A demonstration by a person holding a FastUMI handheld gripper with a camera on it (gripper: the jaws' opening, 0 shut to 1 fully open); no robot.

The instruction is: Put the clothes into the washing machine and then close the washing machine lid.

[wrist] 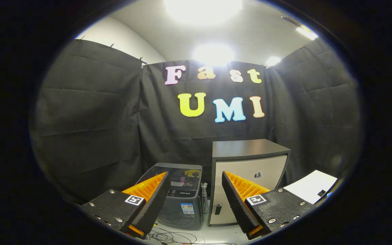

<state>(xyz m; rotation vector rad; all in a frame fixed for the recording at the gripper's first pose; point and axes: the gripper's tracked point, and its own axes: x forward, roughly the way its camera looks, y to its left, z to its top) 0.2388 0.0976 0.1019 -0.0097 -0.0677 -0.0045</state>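
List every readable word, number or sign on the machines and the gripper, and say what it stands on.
washing machine front strip: lettering, too blurred to read.
sticker below the strip: print too small.
cabinet door emblem: too small.
gripper, open: a square coded marker on each finger, no words.
Nothing here is legible.

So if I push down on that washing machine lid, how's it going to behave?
The washing machine lid looks like rigid, tinted plastic, so it should probably pivot stiffly rather than flex. Its glossy surface may be slippery. The open tool hangs short of it.
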